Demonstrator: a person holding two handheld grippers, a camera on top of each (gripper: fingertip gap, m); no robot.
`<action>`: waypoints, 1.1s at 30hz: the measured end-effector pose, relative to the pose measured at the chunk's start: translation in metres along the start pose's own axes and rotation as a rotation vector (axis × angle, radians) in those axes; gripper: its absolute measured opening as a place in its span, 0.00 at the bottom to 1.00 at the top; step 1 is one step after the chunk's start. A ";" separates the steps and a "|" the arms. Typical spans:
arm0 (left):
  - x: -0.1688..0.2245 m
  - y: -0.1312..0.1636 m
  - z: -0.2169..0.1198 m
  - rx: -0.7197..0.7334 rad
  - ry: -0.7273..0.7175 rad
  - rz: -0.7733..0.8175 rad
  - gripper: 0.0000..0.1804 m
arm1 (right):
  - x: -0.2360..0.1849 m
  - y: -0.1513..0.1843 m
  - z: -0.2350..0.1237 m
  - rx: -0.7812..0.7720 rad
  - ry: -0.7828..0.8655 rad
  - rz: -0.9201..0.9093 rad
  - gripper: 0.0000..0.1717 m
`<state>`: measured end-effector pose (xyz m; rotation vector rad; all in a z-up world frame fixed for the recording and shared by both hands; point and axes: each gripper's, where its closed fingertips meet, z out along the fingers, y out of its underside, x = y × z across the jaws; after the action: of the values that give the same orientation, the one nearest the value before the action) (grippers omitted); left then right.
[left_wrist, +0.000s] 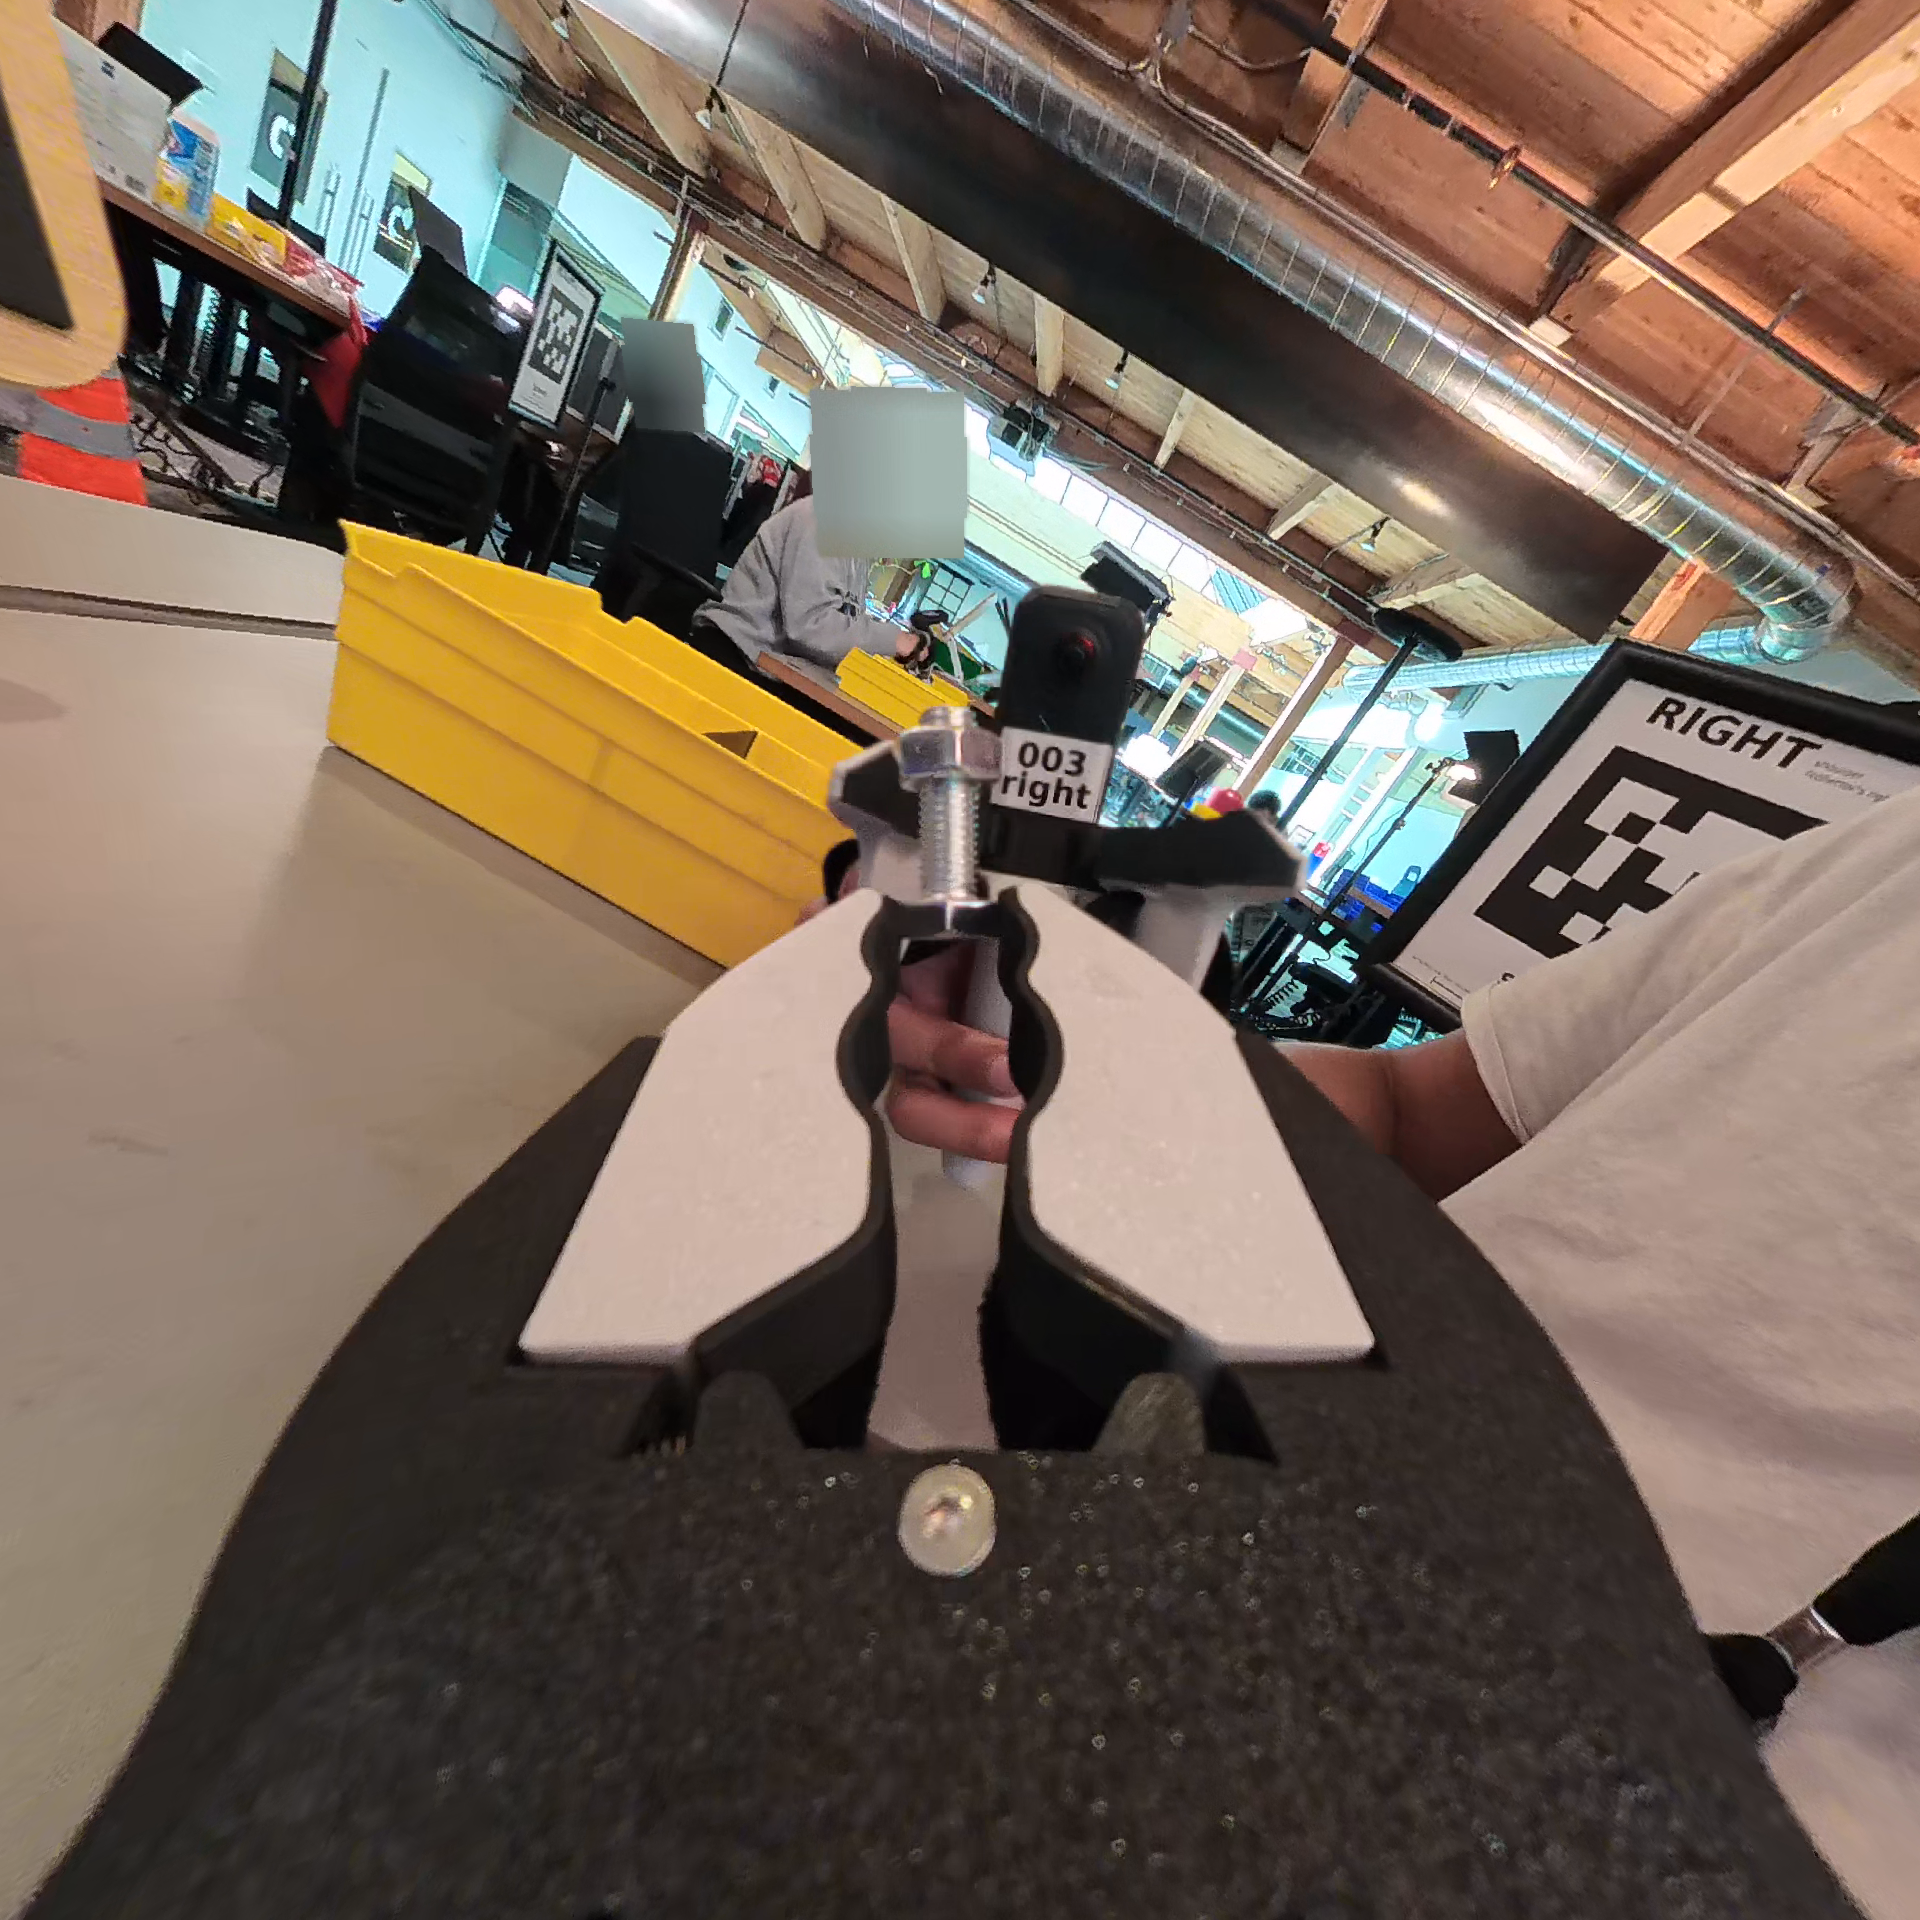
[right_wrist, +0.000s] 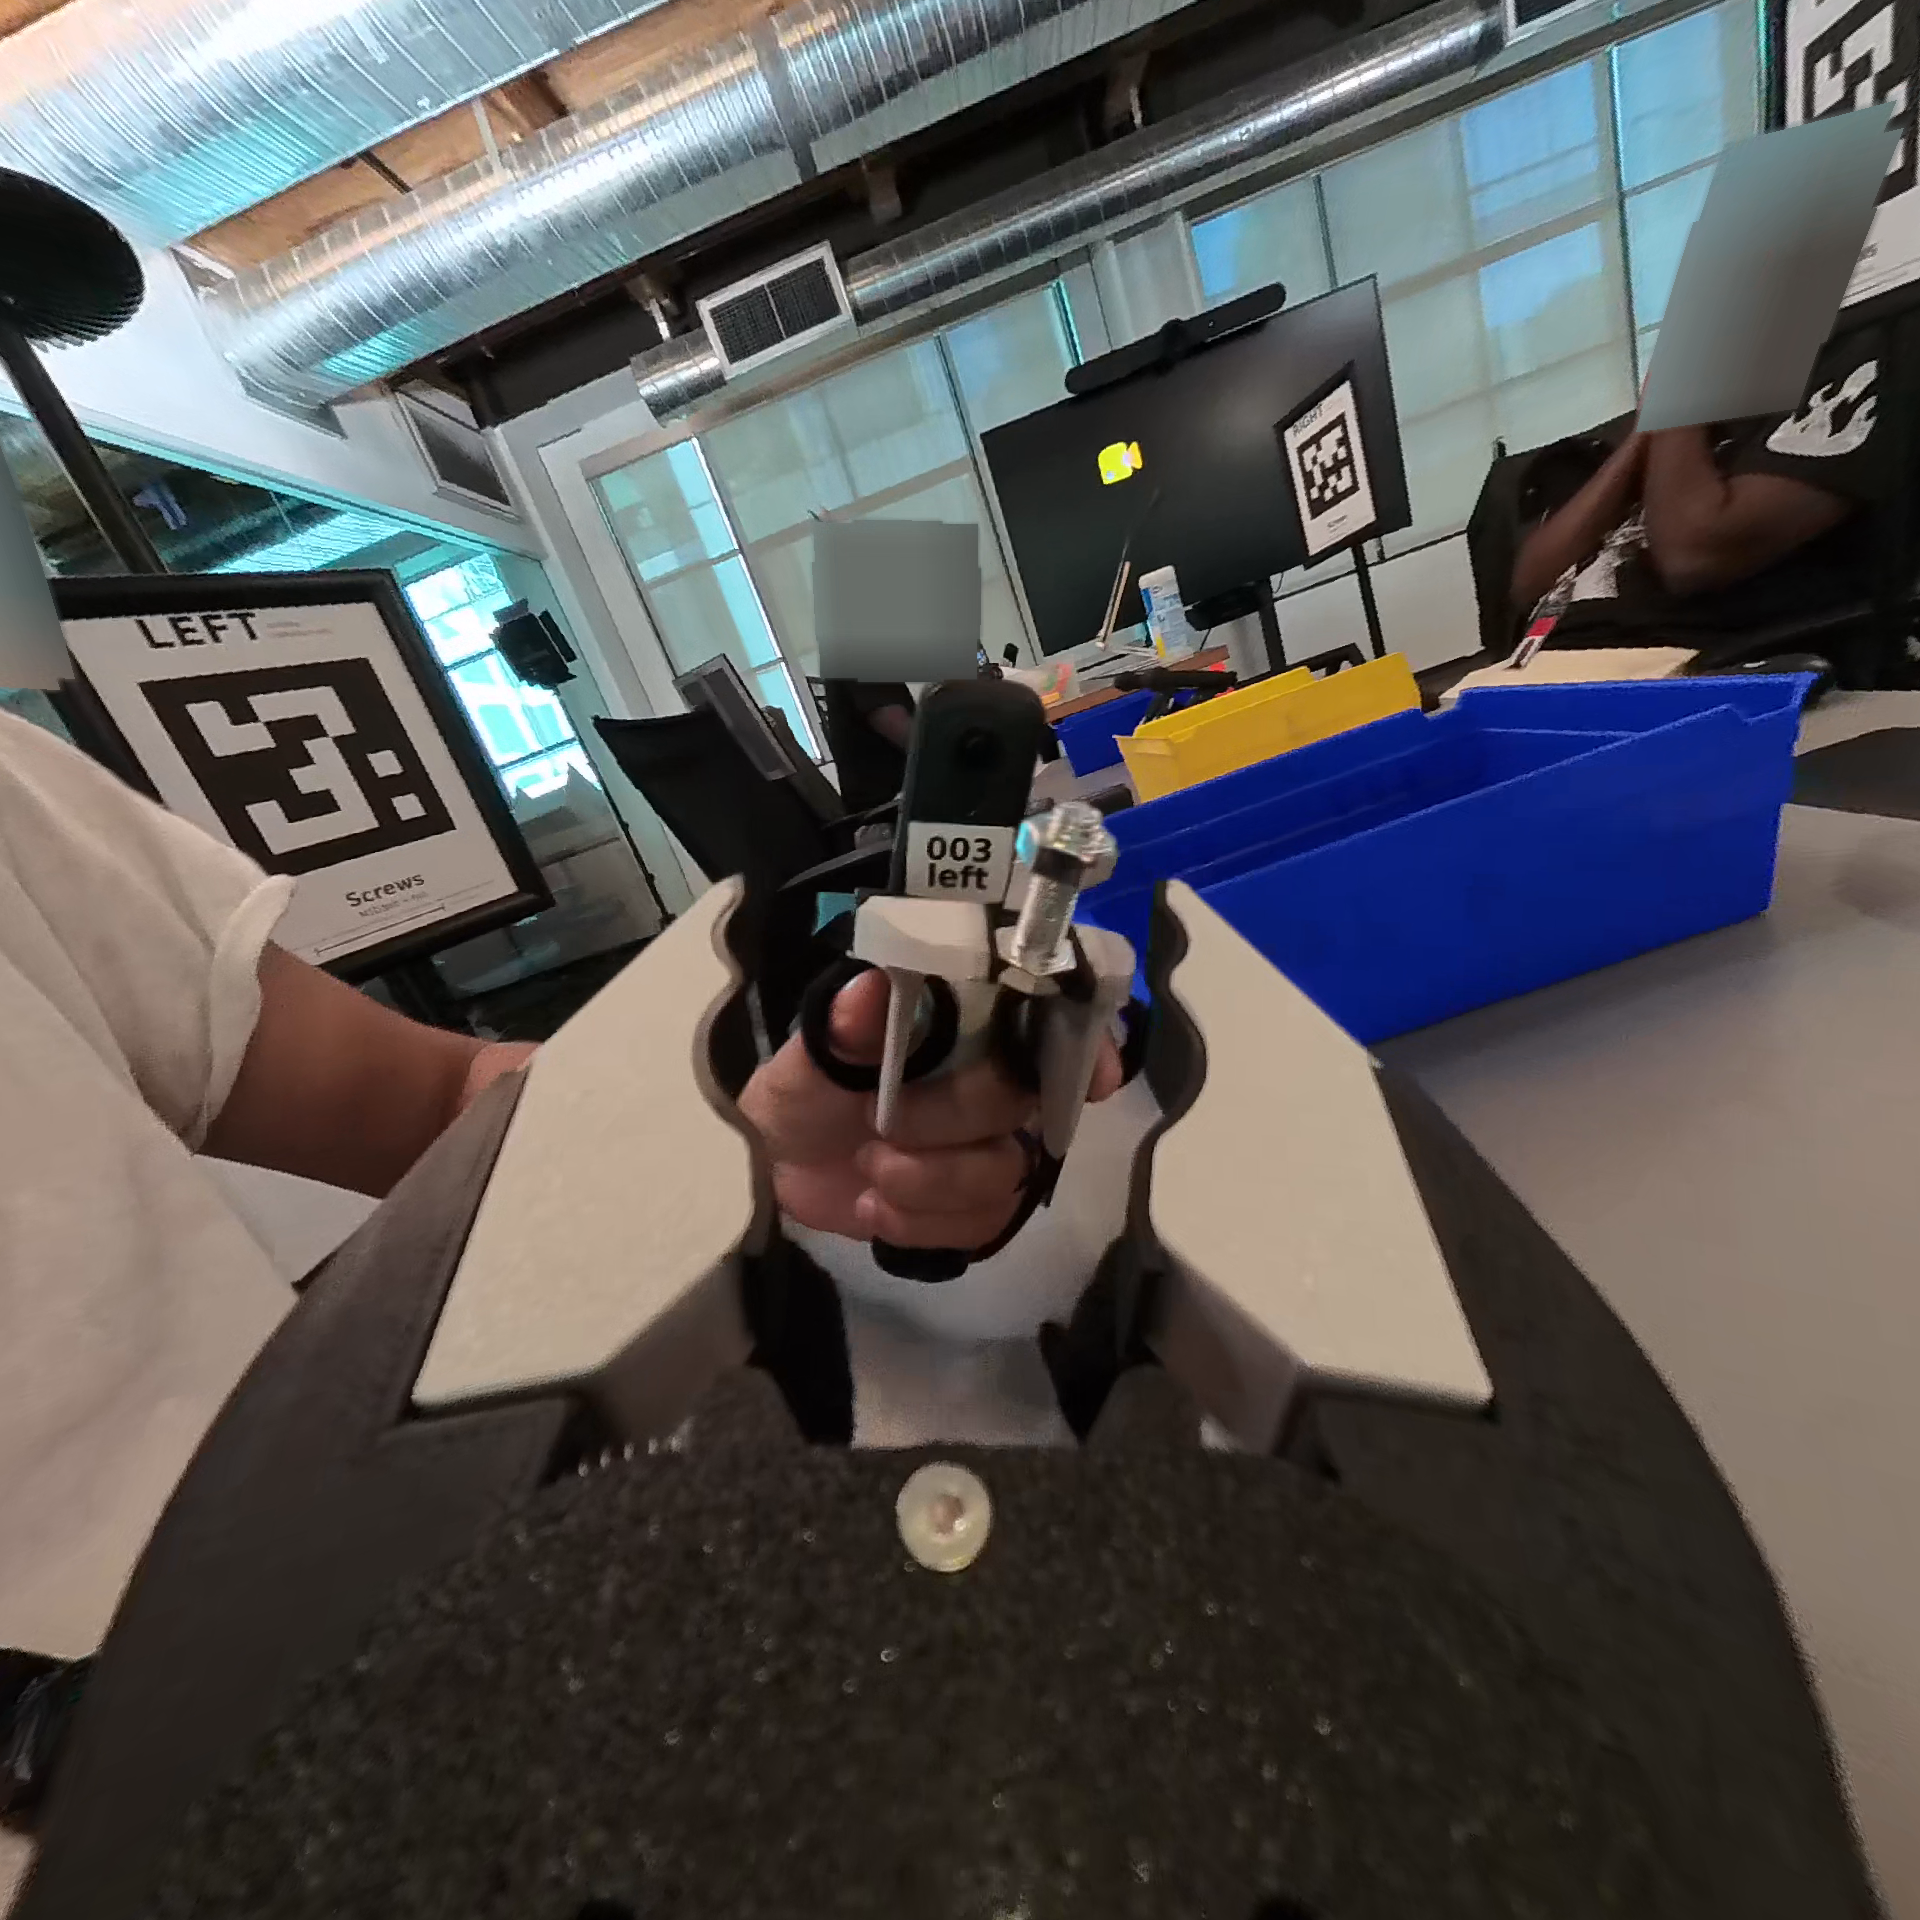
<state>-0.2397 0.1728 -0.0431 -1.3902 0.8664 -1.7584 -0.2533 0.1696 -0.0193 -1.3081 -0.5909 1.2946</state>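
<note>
My left gripper is shut on the hex head of a silver bolt. The bolt stands upright above the fingertips, with a nut threaded near its top end. The right gripper faces it from just behind, jaws spread wide, one finger close beside the nut. In the right wrist view my right gripper is open and holds nothing. The left gripper with the bolt and nut sits between its fingers, nearer the right-hand finger, without touching the pads.
A yellow bin stands on the pale table. A blue bin and a yellow bin stand on the table's other side. Framed marker boards stand at the edges. People sit at desks behind.
</note>
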 end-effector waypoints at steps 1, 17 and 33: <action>-0.001 0.001 0.000 -0.005 -0.002 0.000 0.10 | -0.003 0.000 0.001 0.002 -0.013 0.001 0.43; -0.014 0.004 -0.003 -0.039 -0.022 0.009 0.10 | 0.004 -0.001 0.011 0.032 0.033 -0.009 0.48; -0.009 0.013 0.004 -0.087 -0.013 0.045 0.10 | -0.003 0.008 0.015 -0.016 0.065 -0.086 0.54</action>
<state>-0.2330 0.1735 -0.0582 -1.4255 0.9705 -1.6938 -0.2703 0.1705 -0.0222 -1.3184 -0.6066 1.1748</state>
